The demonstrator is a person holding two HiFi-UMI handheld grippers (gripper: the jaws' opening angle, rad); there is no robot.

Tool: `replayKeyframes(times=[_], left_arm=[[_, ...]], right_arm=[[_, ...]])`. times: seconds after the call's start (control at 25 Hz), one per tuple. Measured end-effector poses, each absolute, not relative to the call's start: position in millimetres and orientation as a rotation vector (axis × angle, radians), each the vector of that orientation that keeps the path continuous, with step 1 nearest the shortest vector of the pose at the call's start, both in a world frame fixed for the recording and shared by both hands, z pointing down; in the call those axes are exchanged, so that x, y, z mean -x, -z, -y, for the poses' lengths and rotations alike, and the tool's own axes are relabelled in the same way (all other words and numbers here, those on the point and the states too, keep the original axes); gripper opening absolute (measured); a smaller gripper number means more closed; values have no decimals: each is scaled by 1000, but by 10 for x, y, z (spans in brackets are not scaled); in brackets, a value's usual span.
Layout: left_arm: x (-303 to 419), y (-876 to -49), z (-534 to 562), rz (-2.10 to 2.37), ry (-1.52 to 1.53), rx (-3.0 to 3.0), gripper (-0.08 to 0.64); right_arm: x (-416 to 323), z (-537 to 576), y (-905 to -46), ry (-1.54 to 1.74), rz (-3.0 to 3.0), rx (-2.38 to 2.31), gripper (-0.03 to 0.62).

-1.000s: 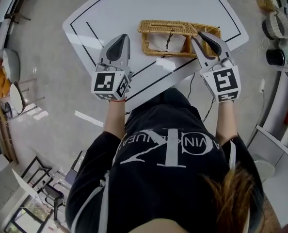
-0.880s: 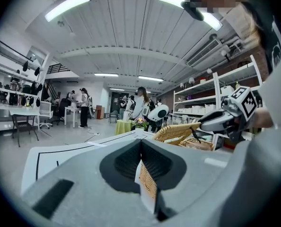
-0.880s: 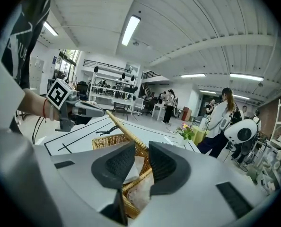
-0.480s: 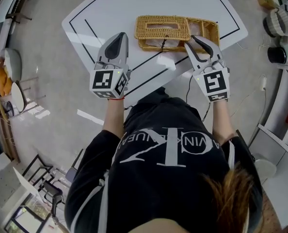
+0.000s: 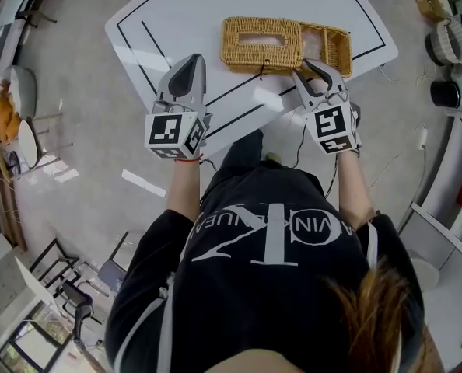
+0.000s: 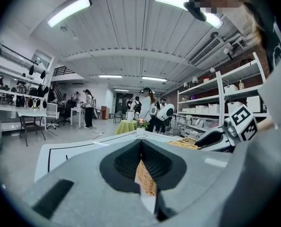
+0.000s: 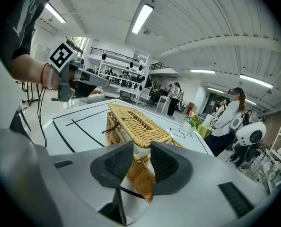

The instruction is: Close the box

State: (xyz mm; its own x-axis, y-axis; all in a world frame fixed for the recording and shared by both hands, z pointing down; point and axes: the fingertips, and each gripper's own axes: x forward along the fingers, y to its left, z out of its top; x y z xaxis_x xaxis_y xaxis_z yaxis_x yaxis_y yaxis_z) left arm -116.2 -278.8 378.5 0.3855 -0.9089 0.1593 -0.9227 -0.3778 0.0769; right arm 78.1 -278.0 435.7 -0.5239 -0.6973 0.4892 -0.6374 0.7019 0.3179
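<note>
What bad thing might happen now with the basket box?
1. The right gripper has just been opening its jaws, and the near corner of the woven wicker box shows in the gap. Pulling away crookedly might snag the weave and drag the box across the white table.
2. I cannot tell whether the slotted wicker lid sits fully flat. If it doesn't, it might pop up.

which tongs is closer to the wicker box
The right tongs, at a near corner of the tan woven wicker box, jaws just opening, gripping nothing; the shut left tongs hang farther off.
</note>
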Motion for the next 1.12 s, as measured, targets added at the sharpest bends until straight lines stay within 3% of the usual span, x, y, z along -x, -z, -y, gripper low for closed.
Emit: replayKeyframes(times=[0.32,0.64,1.12], left_arm=[[1199,-3742,2517,1707,-126,-2457,11],[1158,-3700,2221,1747,-96,-2431,11],[1121,-3584,1748,1805,-47,-2409,11]], right_arm=[[-774,2602,-4319,-19,2408,-1031,79],[-833,2369,-4122,-53,2490,-1041,0],[-931,1986,-3946,-148,2603,-1064,-2]])
